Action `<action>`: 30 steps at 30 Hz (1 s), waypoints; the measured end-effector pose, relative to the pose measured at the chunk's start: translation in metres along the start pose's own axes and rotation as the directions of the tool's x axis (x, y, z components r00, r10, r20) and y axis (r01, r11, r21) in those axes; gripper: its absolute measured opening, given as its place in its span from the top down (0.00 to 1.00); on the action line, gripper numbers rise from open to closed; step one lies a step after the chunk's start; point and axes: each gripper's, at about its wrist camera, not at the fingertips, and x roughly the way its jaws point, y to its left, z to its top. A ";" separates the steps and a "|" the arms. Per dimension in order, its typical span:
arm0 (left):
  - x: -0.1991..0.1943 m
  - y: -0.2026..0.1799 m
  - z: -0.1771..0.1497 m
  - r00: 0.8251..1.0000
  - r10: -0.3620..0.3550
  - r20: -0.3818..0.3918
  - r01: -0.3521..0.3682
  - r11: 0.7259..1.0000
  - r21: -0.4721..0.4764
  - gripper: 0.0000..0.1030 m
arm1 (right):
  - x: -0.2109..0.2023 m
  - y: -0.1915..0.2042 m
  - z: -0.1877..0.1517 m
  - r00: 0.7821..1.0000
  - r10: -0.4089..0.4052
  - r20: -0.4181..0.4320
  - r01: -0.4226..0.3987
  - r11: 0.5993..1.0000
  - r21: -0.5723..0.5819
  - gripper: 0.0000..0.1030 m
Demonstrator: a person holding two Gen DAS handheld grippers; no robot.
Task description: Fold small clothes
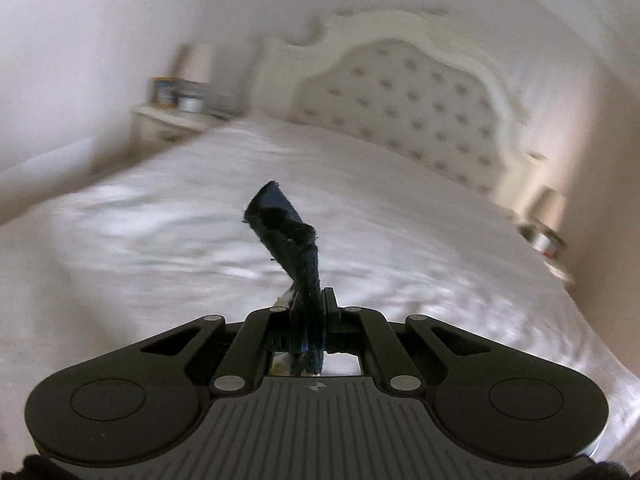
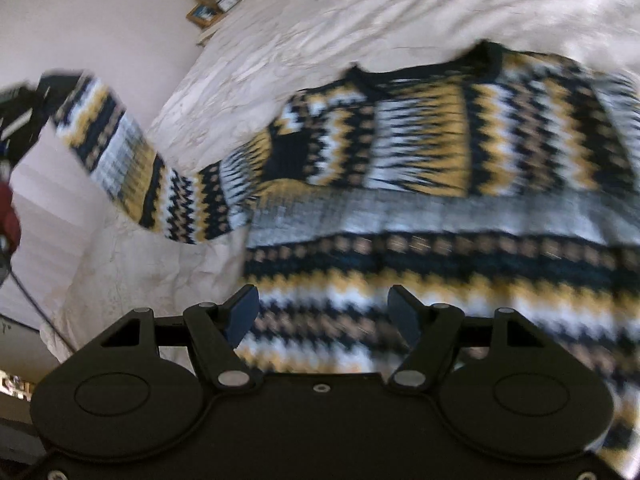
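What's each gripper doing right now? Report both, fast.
Left gripper: shut on the dark cuff of the patterned sweater's sleeve.
Right gripper: open, holding nothing, above the sweater's body.

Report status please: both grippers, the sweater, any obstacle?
Left gripper shut on dark sleeve cuff, lifted. Right gripper open above sweater, holding nothing. Sweater spread on white bed. No obstacle seen.

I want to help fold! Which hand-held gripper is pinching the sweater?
The left hand-held gripper: shut on the sweater's dark cuff. The right hand-held gripper hangs open.
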 end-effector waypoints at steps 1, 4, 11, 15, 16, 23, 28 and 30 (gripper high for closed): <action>0.011 -0.018 -0.006 1.000 -0.024 -0.013 0.024 1.000 0.014 0.95 | -0.007 -0.008 -0.003 1.000 -0.007 0.002 0.007 1.000 0.004 0.28; 0.053 -0.074 -0.033 0.993 -0.086 -0.078 0.091 0.994 0.061 0.95 | -0.030 -0.038 -0.011 1.000 -0.024 0.012 0.024 0.999 0.031 0.28; 0.129 -0.163 -0.111 0.954 -0.146 -0.261 0.179 0.978 0.110 0.95 | -0.073 -0.103 -0.021 0.998 -0.060 0.028 0.056 0.992 0.109 0.28; 0.154 -0.199 -0.145 0.931 -0.145 -0.335 0.201 0.970 0.139 0.94 | -0.089 -0.126 -0.022 0.996 -0.078 0.045 0.071 0.987 0.141 0.28; 0.159 -0.207 -0.150 0.925 -0.147 -0.349 0.209 0.967 0.146 0.94 | -0.093 -0.130 -0.022 0.996 -0.081 0.047 0.074 0.987 0.145 0.28; 0.151 -0.231 -0.163 0.846 -0.344 -0.407 0.416 0.904 0.101 0.33 | -0.094 -0.142 -0.011 0.995 -0.083 0.059 0.073 0.985 0.154 0.28; 0.126 -0.219 -0.149 0.862 -0.349 -0.367 0.434 0.883 0.179 0.33 | -0.085 -0.143 0.016 0.993 -0.078 0.094 0.064 0.988 0.141 0.27; 0.123 -0.201 -0.143 0.881 -0.299 -0.366 0.387 0.901 0.197 0.33 | -0.079 -0.142 0.033 0.990 -0.082 0.115 0.067 0.989 0.134 0.27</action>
